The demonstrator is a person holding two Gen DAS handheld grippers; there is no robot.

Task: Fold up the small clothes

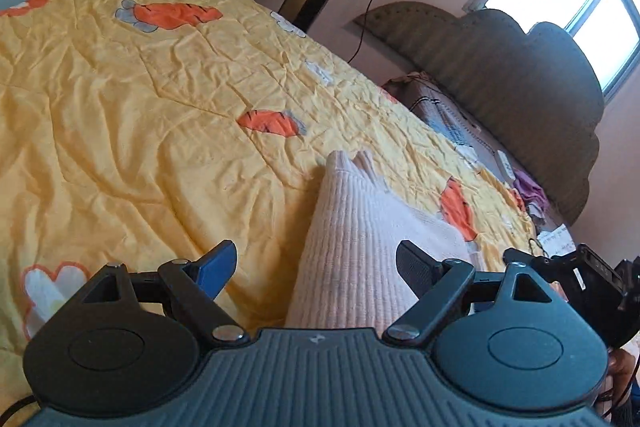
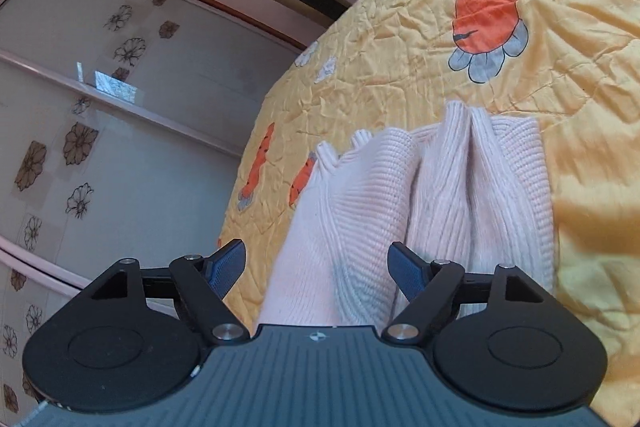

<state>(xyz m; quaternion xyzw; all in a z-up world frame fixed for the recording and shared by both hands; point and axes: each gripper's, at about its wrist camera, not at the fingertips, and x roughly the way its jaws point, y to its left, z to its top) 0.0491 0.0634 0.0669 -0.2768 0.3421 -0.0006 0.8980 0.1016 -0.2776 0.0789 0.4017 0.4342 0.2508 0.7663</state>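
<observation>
Hovering over the pale pink ribbed knit garment on the crumpled yellow carrot-print quilt, my left claw and right claw (both spread apart) grip nothing.

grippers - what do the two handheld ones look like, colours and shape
Both look alike: the left gripper and right gripper each have a dark grey ribbed body with a small round logo, two round black side housings, black linkage arms with silver pins, and short fingers with blue ridged pads. A black cable runs off the left one's lower corner.
</observation>
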